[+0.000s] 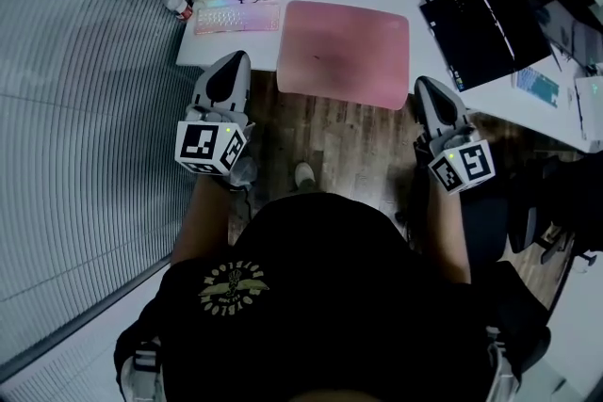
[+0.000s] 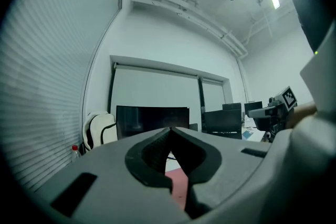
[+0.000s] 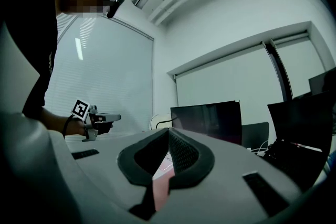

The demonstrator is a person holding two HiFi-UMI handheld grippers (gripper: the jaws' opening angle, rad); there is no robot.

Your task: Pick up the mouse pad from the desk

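Lying flat, mouse pad (image 1: 345,52) long axis side-to-side; left hand-held gripper (image 1: 234,61), right hand-held gripper (image 1: 426,88) closed, empty.

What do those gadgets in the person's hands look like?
The left hand-held gripper and right hand-held gripper are grey tapering shells with black ribbed pads lining the jaws. Each carries a white cube printed with black square markers. The person wears a black short-sleeved T-shirt.
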